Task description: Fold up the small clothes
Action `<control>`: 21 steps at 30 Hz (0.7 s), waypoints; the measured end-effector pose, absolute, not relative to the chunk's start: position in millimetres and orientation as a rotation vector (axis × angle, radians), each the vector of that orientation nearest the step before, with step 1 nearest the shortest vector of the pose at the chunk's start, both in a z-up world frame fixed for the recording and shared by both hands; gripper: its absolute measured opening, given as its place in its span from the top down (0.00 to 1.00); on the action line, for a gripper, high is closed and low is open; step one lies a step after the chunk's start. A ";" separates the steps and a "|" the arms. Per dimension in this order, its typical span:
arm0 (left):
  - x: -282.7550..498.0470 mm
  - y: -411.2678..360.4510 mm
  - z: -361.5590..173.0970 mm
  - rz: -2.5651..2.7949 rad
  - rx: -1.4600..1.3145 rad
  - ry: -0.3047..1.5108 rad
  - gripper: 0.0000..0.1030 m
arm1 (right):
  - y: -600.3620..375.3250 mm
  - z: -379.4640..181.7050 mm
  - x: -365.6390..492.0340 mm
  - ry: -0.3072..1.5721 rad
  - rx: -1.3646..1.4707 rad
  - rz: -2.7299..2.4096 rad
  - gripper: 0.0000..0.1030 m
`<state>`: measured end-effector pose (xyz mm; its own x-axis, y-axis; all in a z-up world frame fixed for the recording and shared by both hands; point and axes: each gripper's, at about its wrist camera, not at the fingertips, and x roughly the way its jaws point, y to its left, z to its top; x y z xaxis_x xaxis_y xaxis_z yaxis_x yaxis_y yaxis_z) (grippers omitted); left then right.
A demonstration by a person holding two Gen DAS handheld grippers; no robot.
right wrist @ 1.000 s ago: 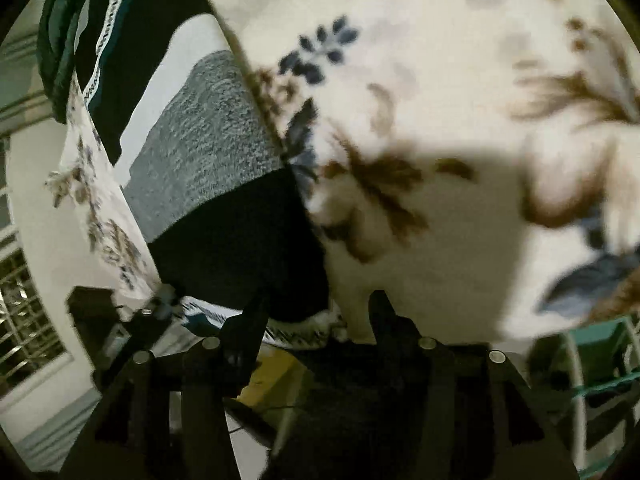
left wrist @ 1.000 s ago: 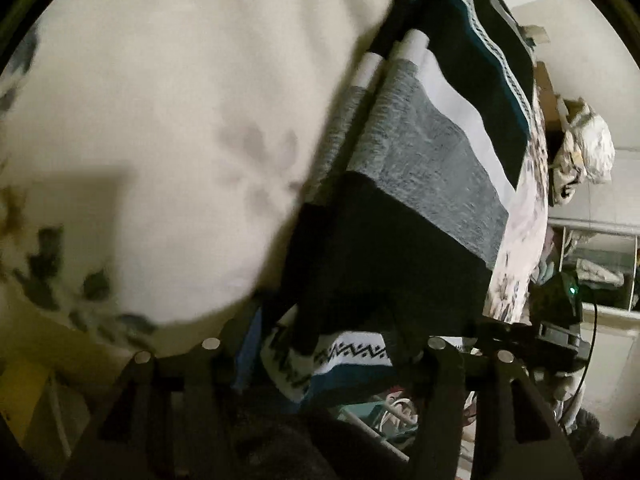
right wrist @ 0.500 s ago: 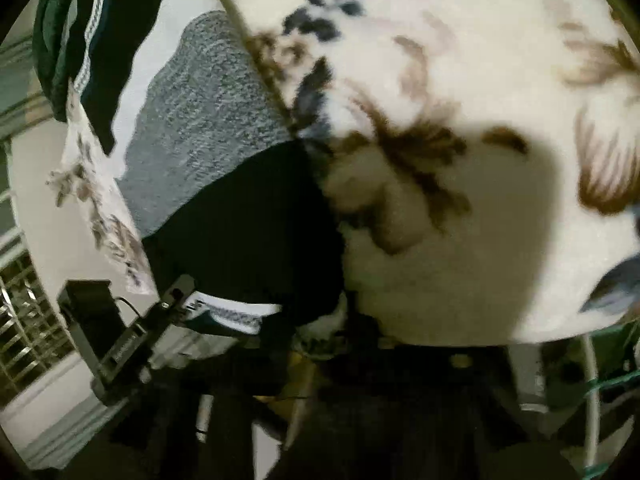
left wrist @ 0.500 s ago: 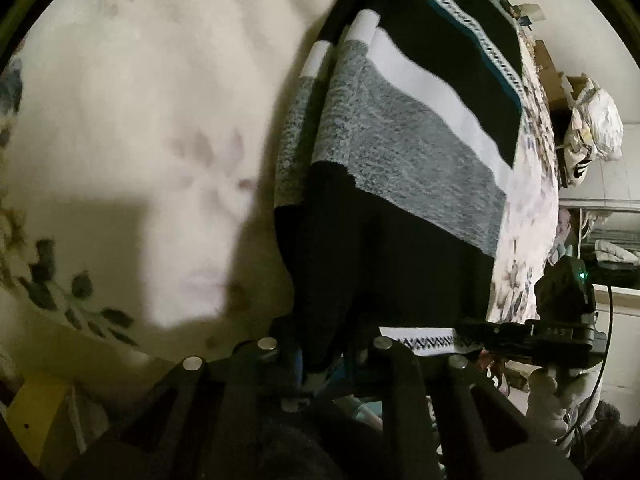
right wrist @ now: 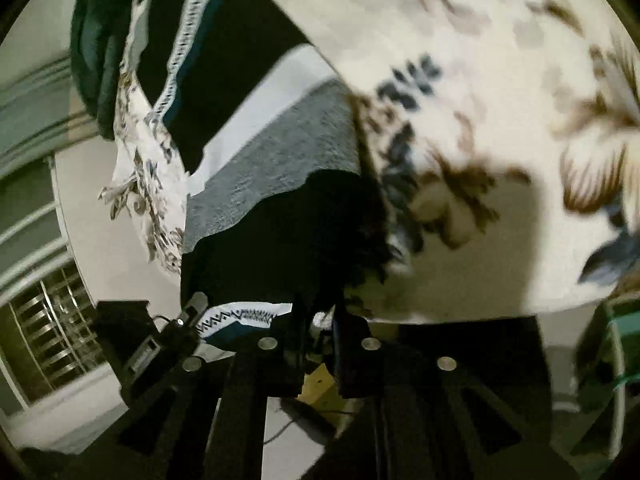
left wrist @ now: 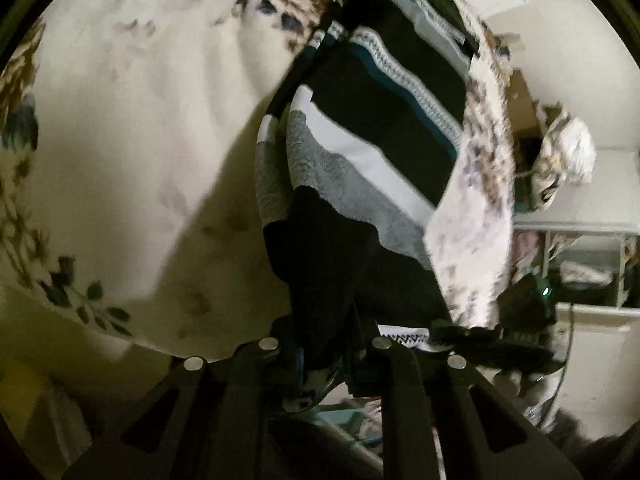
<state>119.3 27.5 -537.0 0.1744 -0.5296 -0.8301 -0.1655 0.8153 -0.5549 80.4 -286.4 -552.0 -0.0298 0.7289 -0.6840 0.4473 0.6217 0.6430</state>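
Two grippers, left gripper [left wrist: 326, 354] and right gripper [right wrist: 320, 330], pinch our soft, floppy sweater [left wrist: 372, 184] seemingly by its dark hem at the bed [left wrist: 132, 128] edge.

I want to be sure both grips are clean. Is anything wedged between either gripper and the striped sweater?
Nothing visible. The left gripper and right gripper are both shut directly on the sweater's black hem.

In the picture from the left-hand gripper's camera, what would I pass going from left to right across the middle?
Floral blanket → striped sweater → hanging floral edge of the blanket → white shelf unit.
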 end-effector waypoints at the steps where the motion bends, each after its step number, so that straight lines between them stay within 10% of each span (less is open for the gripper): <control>1: 119.0 26.6 -544.8 -0.273 -0.602 1.413 0.89 | -283.0 -562.9 82.8 1.711 0.953 0.293 0.87; 6: 112.2 33.2 -579.8 -0.234 -0.600 1.483 0.89 | -268.7 -611.3 79.0 1.849 0.901 0.276 0.56; 12: 113.2 38.3 -587.3 -0.233 -0.617 1.488 0.89 | -243.3 -629.6 76.5 1.863 0.943 0.346 0.48; 15: 112.8 44.0 -574.0 -0.245 -0.636 1.478 0.89 | -240.6 -628.2 70.5 1.857 0.981 0.314 0.84; 21: 121.8 40.0 -525.2 -0.294 -0.623 1.388 0.89 | -250.6 -579.2 74.0 1.706 1.114 0.346 0.88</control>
